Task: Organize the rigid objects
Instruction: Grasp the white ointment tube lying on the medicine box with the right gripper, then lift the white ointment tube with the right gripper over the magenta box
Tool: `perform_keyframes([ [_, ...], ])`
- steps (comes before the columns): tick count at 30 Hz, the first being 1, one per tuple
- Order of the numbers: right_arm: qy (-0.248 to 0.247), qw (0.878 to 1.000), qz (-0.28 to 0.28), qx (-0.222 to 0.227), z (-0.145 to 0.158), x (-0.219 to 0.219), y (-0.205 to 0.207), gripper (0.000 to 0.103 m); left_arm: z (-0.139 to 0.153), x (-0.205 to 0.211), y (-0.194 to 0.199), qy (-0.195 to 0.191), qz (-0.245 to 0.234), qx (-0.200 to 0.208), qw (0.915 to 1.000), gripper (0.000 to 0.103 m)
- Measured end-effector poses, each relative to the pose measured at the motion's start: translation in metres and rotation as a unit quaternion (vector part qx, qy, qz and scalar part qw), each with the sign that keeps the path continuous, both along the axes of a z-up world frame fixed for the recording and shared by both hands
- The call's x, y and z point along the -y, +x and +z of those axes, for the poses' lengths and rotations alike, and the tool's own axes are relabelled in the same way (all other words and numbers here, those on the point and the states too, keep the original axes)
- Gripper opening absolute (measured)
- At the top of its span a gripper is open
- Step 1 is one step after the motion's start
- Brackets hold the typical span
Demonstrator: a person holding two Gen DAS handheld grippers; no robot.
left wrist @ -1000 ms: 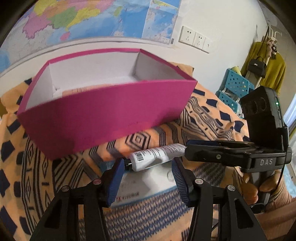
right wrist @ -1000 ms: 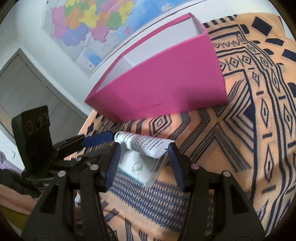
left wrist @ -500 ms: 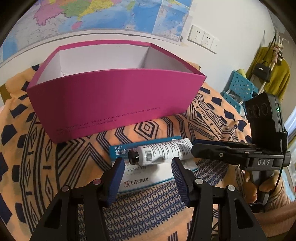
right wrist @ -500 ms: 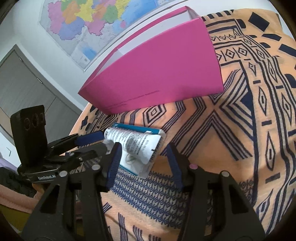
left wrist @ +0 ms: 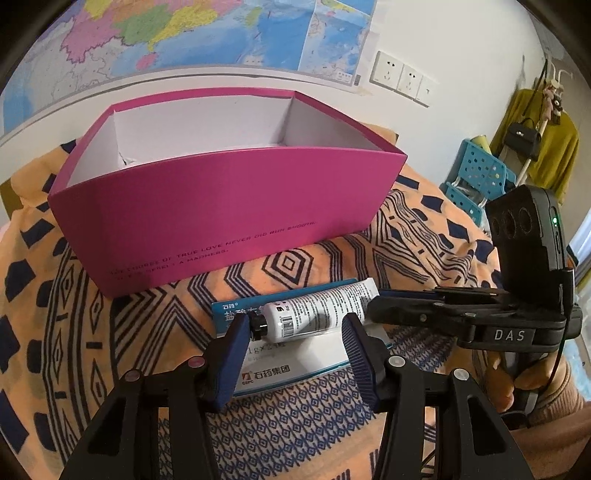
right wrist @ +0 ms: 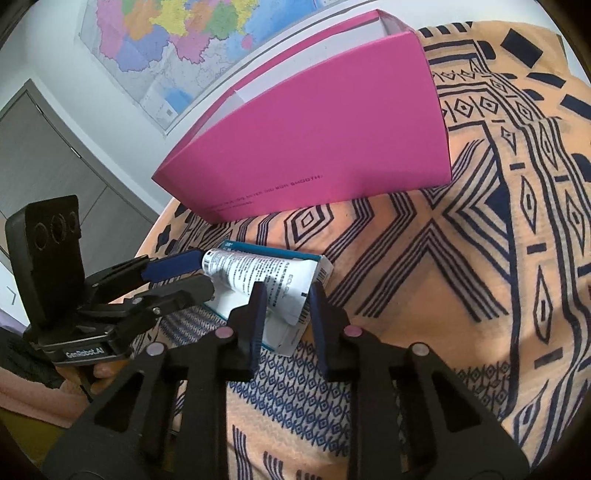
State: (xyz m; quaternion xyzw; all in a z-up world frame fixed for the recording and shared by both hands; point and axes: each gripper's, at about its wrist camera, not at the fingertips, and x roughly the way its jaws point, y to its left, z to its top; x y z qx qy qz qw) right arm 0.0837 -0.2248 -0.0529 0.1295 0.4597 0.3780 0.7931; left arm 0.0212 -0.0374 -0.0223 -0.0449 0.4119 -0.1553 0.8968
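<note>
Surface: orange fabric cover with navy geometric print (left wrist: 303, 258), soft, slightly rumpled. Directly on it: open magenta cardboard box, white inside (left wrist: 221, 206), and just in front, apart, a flat white-and-teal medicine carton (left wrist: 295, 365).

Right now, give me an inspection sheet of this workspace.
Surface: orange patterned cloth, covering the whole work area.
Job's things: white tube lying on a flat medicine carton; open pink box behind them, nothing seen inside.
Clutter: nothing seen.
Grippers: left hand-held gripper open, straddling the tube's cap end; right hand-held gripper, jaws just closing, on the tube's crimped end.
Cables: thin black cable by the right hand-held gripper.
Surroundings: wall map, sockets.
</note>
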Motion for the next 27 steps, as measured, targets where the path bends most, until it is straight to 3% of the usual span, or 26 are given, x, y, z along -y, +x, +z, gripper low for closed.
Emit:
perform_keyframes([
  [14,-0.009,1.000,-0.005,0.013,0.010,-0.001,-0.003,0.021,0.006,-0.006,-0.001,-0.024,0.006,-0.003,0.9997,0.052],
  [27,-0.010,0.999,-0.003,0.049,0.034,-0.001,-0.001,0.021,0.030,-0.005,-0.002,-0.023,0.010,0.031,0.9992,0.052],
])
